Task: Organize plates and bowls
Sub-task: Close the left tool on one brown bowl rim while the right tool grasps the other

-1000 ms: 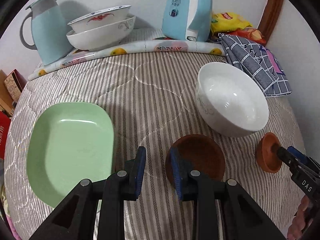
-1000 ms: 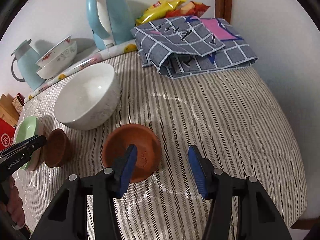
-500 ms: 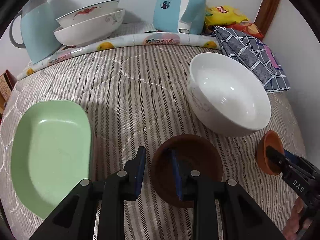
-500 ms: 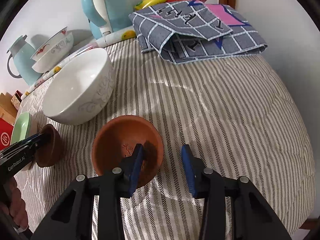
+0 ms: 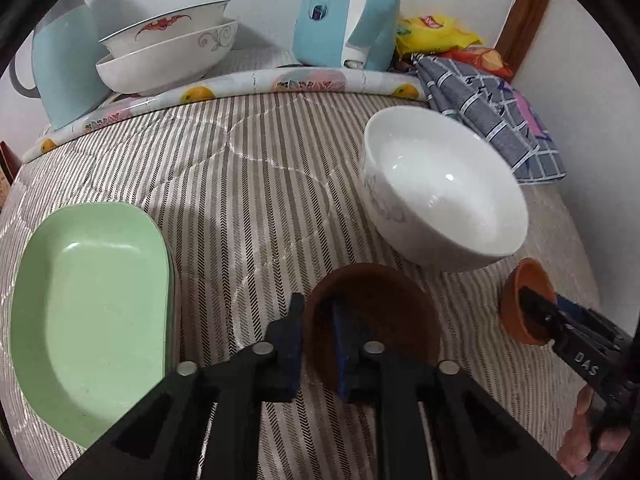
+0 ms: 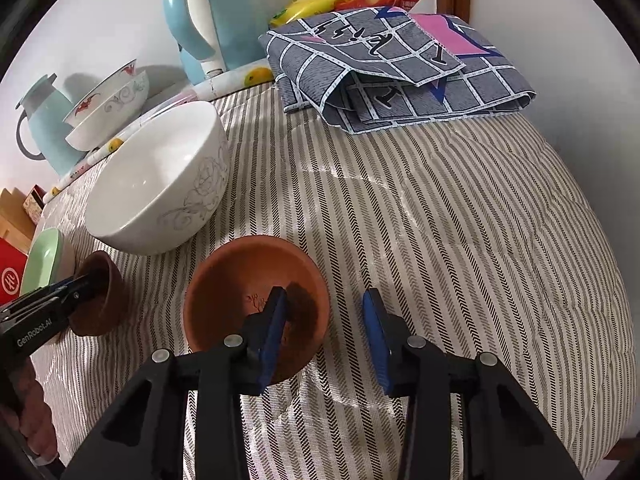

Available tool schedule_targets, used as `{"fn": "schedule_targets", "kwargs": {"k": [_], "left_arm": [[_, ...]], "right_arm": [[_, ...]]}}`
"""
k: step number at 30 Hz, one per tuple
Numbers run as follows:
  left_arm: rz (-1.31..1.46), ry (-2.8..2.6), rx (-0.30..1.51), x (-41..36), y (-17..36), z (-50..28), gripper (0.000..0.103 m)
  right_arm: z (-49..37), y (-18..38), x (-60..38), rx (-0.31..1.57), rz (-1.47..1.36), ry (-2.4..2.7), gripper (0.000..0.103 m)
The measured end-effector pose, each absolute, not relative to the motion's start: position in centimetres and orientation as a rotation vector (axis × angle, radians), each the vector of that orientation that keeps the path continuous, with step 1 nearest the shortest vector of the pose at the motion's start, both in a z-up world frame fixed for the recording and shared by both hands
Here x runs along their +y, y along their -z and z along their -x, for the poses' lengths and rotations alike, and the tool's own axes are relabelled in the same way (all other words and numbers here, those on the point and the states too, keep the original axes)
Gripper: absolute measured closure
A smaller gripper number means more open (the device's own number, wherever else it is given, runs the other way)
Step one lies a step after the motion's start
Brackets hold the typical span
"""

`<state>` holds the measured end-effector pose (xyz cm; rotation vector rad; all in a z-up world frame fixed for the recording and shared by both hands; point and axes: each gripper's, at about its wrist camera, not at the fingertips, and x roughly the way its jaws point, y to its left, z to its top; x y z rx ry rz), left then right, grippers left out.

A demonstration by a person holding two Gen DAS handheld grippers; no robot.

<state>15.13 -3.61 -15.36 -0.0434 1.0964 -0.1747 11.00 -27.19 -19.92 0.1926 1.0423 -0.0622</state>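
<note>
The left claw (image 5: 316, 344) is clamped on the near-left rim of the dark brown bowl (image 5: 384, 312), which lies on the striped bed (image 5: 260, 184). The right claw (image 6: 326, 340) stands open, its left finger inside the orange clay bowl (image 6: 248, 280). The white bowl (image 5: 444, 184) sits just beyond both.

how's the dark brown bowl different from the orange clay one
The dark brown bowl is darker and has the left gripper nearly closed on its rim; the orange clay bowl is lighter, with the right gripper wide open, one finger inside. Both are small, round, upright and sit on the striped quilt.
</note>
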Motion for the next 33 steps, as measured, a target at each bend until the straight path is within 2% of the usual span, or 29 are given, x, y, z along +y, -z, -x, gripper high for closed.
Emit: {"fn": "schedule_targets", "kwargs": {"k": [3,6,11,15,33], "left_arm": [[0.037,0.176,1.085,-3.6,15.1,-15.0,0.093],[0.041,0.18,1.08,-3.5,14.9,-14.8,0.093],[0.038,0.174,1.062,-3.6,14.3,-14.3,0.093],[0.034,0.18,1.056,-3.6,14.0,-14.1,0.093],[0.05,0.156,1.006,-1.9,11.7,-12.9,0.093]], "right_arm": [[-11.0,19.9,-26.9,1.042,-0.18,0.07,0.067],[-11.1,19.7,-26.4,1.049,-0.193,0.045,0.085],[-10.7,19.5,-25.9,1.04,-0.179,0.072,0.086],[-10.5,19.0,-26.0,1.026,-0.197,0.073,0.094],[-9.1,16.6,-24.4,0.979,-0.162,0.068,0.095]]}}
